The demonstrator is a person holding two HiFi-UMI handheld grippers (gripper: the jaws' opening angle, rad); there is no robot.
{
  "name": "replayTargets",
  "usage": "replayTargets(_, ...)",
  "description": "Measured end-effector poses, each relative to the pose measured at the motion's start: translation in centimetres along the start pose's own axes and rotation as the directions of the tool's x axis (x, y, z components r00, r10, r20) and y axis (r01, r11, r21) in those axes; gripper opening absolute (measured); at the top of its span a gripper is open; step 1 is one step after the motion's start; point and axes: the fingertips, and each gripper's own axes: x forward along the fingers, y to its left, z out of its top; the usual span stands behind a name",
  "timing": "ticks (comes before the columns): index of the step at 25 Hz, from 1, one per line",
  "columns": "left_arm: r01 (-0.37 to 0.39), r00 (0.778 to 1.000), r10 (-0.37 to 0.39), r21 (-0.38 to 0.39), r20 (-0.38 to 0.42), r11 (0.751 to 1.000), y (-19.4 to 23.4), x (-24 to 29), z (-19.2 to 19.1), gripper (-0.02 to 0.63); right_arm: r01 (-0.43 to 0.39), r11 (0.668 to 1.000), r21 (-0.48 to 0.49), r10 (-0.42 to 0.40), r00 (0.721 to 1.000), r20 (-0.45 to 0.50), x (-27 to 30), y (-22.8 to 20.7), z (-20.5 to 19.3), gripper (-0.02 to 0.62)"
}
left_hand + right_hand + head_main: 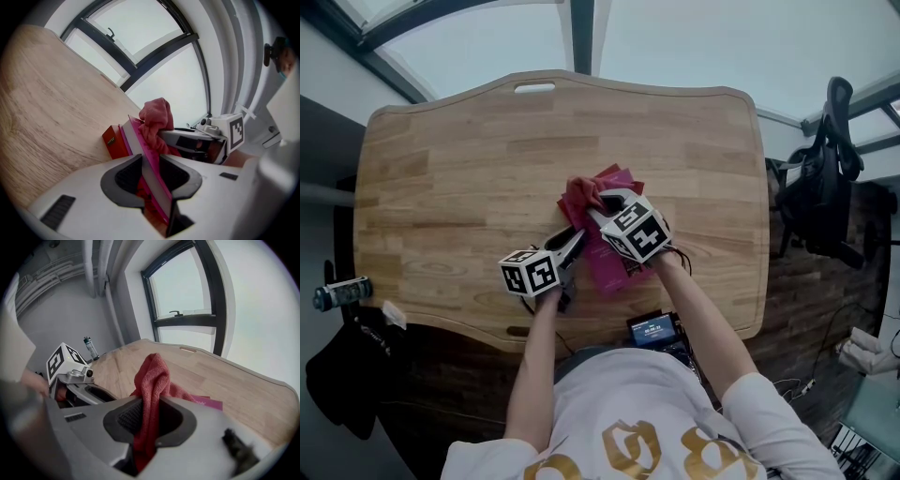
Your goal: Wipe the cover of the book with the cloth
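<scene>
A magenta book [607,267] lies at the near middle of the wooden table [441,169], one edge tilted up. My left gripper [569,246] is shut on that edge. In the left gripper view the book [137,139] stands on edge between the jaws, white page block showing, my left gripper [151,161] clamping it. A red cloth [586,195] rests bunched on the book's far end, and my right gripper [602,202] is shut on it. In the right gripper view the cloth [151,380] rises in a fold out of my right gripper [150,405], with a book corner [208,403] beyond.
An orange-red block [114,143] sits against the book's far side. A small device with a lit screen [653,329] lies at the table's near edge. A bottle [341,292] and a black bag [339,380] are off the left side, and an office chair [825,192] stands to the right.
</scene>
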Motion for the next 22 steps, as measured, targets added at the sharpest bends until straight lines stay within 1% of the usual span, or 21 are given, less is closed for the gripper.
replayTargets(14, 0.006, 1.0, -0.006, -0.004, 0.002, 1.0, 0.0, 0.0, 0.1, 0.123, -0.002, 1.0, 0.0, 0.002, 1.0, -0.006, -1.1, 1.6, -1.5, 0.072)
replayTargets(22, 0.003, 1.0, -0.003, 0.001, 0.0, 1.0, 0.1, 0.0, 0.0, 0.123, 0.001, 0.999, 0.037, -0.001, 1.0, -0.001, -2.8, 3.1, -3.5, 0.072)
